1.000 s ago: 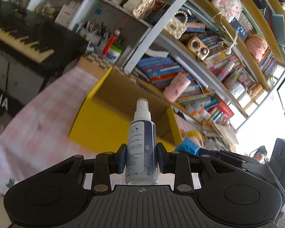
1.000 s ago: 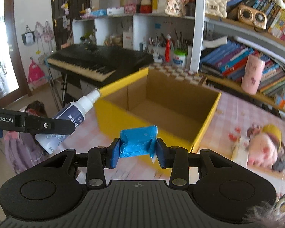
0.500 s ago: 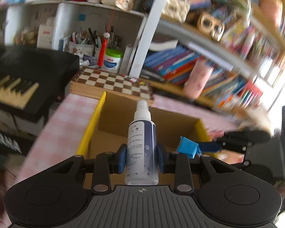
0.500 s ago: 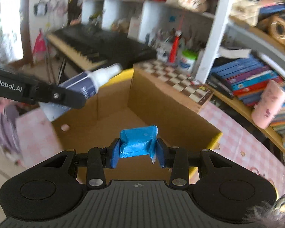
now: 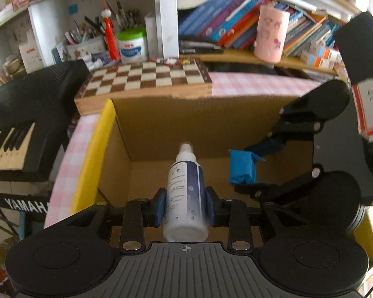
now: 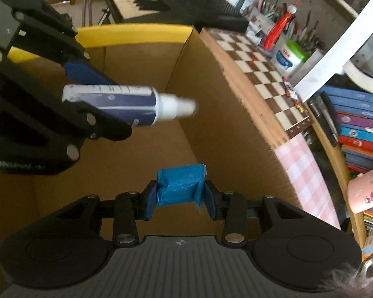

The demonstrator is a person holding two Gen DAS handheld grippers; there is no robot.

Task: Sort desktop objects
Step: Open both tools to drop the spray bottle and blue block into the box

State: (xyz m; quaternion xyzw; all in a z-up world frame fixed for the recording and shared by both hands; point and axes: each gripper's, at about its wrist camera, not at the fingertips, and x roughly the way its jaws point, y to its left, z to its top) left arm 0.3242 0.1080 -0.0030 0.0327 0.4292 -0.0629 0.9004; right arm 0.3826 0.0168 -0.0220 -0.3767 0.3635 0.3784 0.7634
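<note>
- Two hand-held grippers over open cardboard box (image 5: 236, 124), both pointing down into it.
- Left hand-held gripper (image 5: 185, 207): pads clamped on spray bottle (image 5: 185, 198), nozzle pointing away from the camera.
- Right hand-held gripper (image 6: 179, 198): pads clamped on blue packet (image 6: 180, 187).
- Box sits on pink-checked worktop (image 5: 256, 87), chessboard (image 5: 146, 78) just behind.

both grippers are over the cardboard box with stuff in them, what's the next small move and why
Probably lower both a little further, then open. The left gripper is clamped on the white and navy spray bottle, and the right gripper on the crumpled blue packet. Both hang above the bare floor of the yellow-rimmed cardboard box, so a shorter drop seems gentler.
</note>
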